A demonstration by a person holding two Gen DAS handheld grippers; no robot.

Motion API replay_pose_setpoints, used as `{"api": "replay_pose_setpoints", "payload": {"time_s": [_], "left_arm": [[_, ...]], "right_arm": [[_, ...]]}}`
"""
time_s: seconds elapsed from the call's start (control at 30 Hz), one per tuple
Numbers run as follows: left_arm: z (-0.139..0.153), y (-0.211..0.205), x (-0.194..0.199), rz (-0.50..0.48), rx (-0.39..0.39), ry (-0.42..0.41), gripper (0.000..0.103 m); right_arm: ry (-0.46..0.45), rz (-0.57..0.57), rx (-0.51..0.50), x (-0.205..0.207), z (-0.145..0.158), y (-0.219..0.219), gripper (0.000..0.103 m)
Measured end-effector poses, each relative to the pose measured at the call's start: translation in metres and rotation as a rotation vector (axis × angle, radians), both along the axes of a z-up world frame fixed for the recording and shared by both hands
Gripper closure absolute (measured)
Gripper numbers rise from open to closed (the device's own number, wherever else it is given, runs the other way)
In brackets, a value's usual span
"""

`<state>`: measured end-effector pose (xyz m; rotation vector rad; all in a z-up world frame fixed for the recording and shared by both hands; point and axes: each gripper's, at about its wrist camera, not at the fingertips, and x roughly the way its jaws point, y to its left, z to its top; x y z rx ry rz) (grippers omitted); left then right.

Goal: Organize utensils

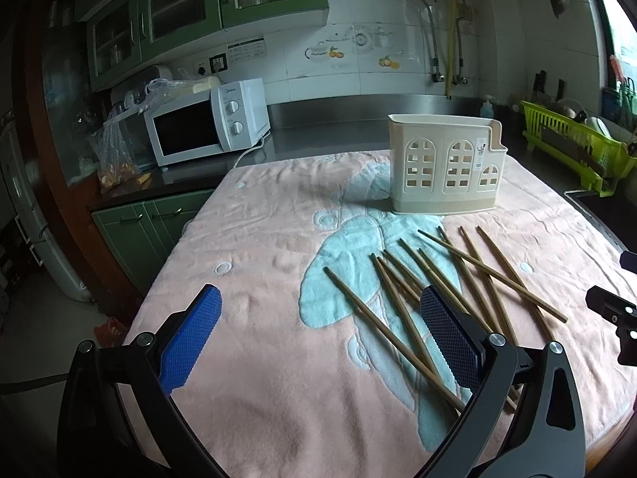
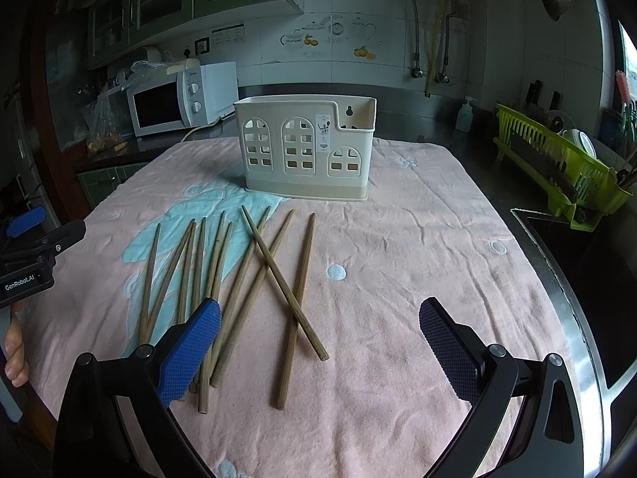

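Left wrist view first: the left gripper (image 1: 320,332) has its jaws spread wide with nothing between them, hovering low over the pink towel (image 1: 258,271) that covers the tabletop. Its right-hand pad sits above the near ends of the chopsticks (image 1: 418,298), which lie loose on the towel, fanned out and crossing each other, partly over the light blue pattern. From the right wrist view, the right gripper (image 2: 320,332) is just as wide open and holding nothing either, with the blue pad (image 2: 191,352) overlapping the near ends of the bundle. One stick lies diagonally across a couple of the others, so it's kind of a messy pile (image 2: 239,279).

Further back, the cream utensil holder (image 2: 306,147) stands upright on the towel, just beyond the tips of the sticks, with little arched window cutouts on the front. Can't tell if anything's inside it.

Behind that there's a white microwave (image 1: 211,121) on the left and a green dish rack (image 2: 557,167) off to the right by the sink (image 2: 577,263).
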<state>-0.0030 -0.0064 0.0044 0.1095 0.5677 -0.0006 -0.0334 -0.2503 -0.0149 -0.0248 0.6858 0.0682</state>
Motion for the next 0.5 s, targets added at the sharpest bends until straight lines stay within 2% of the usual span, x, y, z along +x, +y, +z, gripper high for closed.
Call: {"api": "replay_pose_setpoints", "payload": {"time_s": [0.5], "left_arm": [[-0.0001,0.0028,-0.0025,-0.014,-0.019,0.003,0.004]], "right_arm": [[-0.015,0.011,0.005,-0.0036,0.0046,0.0012,0.006]]}}
